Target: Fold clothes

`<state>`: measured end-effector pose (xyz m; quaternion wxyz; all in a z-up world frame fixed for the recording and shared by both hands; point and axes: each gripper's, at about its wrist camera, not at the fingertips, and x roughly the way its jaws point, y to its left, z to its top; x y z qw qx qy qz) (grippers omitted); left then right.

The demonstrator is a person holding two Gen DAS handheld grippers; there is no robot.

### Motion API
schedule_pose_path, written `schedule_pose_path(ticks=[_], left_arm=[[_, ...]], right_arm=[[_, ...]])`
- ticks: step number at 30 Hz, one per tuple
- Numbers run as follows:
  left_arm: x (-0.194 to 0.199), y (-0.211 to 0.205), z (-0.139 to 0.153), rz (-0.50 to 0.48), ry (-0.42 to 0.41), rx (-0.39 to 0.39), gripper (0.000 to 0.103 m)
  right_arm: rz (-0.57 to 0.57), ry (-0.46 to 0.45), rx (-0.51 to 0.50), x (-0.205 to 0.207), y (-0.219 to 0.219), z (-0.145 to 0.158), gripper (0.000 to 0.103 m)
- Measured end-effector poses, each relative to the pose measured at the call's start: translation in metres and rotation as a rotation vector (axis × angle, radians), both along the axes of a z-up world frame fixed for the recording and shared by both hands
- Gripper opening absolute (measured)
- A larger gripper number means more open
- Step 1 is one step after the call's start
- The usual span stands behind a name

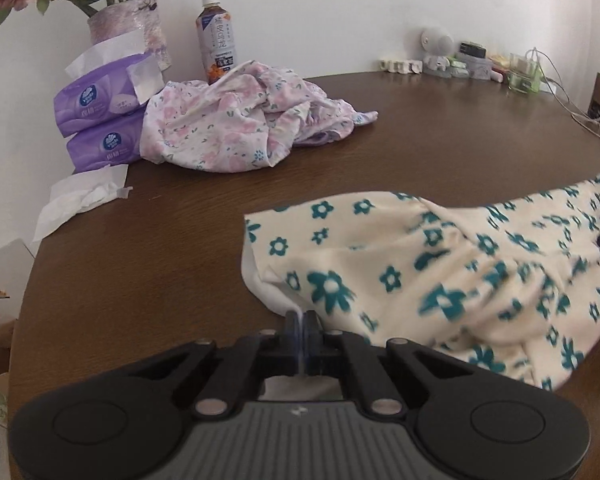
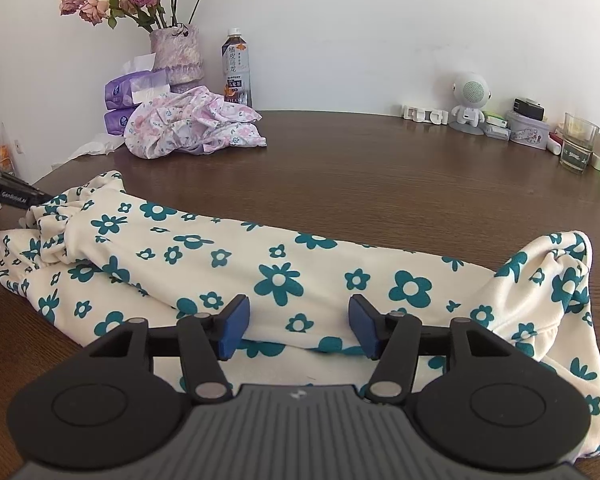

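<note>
My left claw (image 1: 301, 320): pinched tight on the cream garment's (image 1: 440, 280) white edge.
My right claw (image 2: 298, 326): jaws apart, gripping nothing, over that garment.
Counter (image 1: 160, 260): brown wood.

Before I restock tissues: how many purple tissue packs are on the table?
2, stacked by the wall beside the vase: the upper pack with a tissue sticking out, the lower pack beneath it, partly behind the pink floral clothes. More could be hidden behind.

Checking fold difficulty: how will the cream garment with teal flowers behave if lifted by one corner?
Probably floppy: the cream garment lies rumpled and bunched at both ends. It likely drapes and sags from the left gripper, shut on its edge. Seems light, and should slide over the table.
</note>
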<state>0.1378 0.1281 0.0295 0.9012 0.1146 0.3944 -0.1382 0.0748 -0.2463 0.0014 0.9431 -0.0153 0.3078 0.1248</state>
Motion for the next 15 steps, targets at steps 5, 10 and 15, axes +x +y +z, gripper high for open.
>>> schedule_pose_path(ticks=[5,10,15], left_arm=[[-0.030,0.011,0.004,-0.016,0.025,-0.001,0.001],[-0.039,0.009,0.020,-0.110,-0.021,-0.003,0.016],[-0.038,0.001,0.012,-0.218,0.034,0.120,0.017]], right_arm=[[0.009,0.001,0.002,0.001,-0.001,0.000,0.058],[0.013,0.001,-0.003,0.000,0.000,0.001,0.059],[0.012,0.001,-0.007,0.000,0.002,0.001,0.059]])
